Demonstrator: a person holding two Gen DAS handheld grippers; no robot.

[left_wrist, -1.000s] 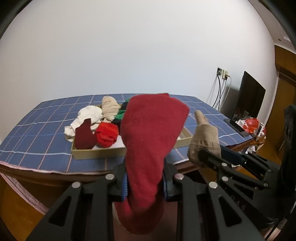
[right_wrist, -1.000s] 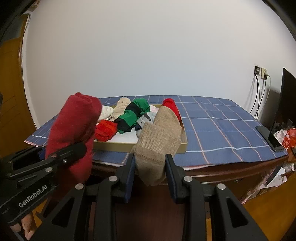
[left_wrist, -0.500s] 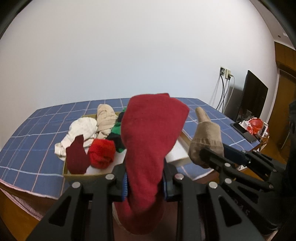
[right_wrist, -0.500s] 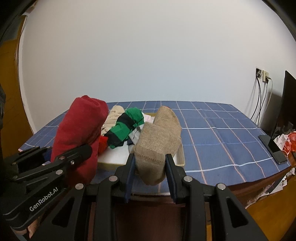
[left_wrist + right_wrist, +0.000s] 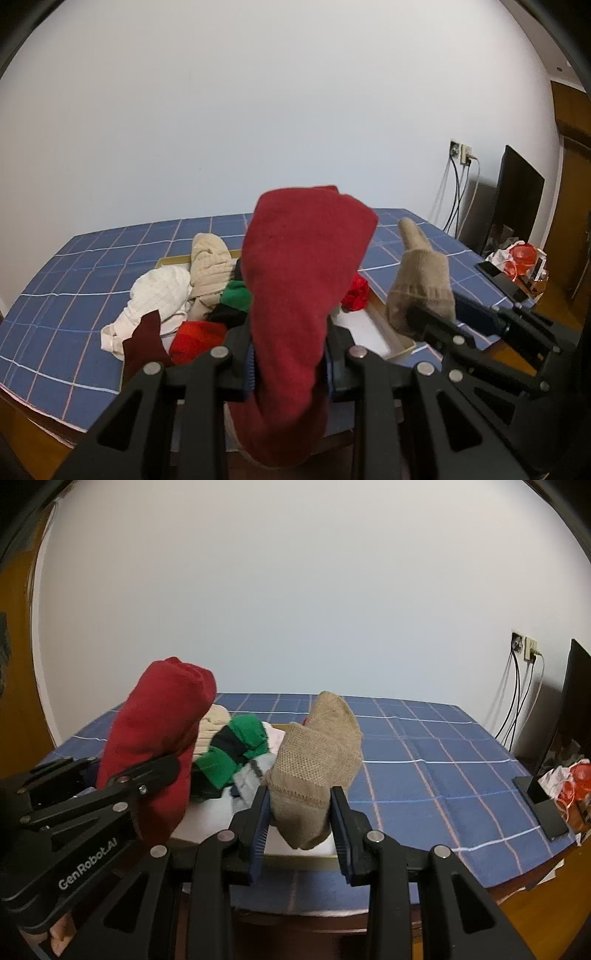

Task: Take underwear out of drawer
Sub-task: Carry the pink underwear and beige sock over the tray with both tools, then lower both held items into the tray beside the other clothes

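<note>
Above the drawer tray, I hold one garment in each hand-held gripper.

Between the pads of my left hand-held gripper (image 5: pixel 290 363) a dark red piece (image 5: pixel 299 295) stands pinched near its lower end, so most of it rises clear of the heap; my right hand-held gripper (image 5: pixel 300 825) is clamped the same way on a tan knitted piece (image 5: pixel 314 771). Both hang over the near end of the shallow drawer tray (image 5: pixel 393 341), lifted out of it, I judge, so neither snags what is left. Inside remain a green-and-black roll (image 5: pixel 236 751), a cream bundle (image 5: pixel 208 266), a white one (image 5: pixel 155 299) spilling over the rim, and bright red pieces (image 5: pixel 195 338). Beneath is the bench (image 5: pixel 424 760) under its blue checked cloth, a phone (image 5: pixel 502 277) at its far corner.
</note>
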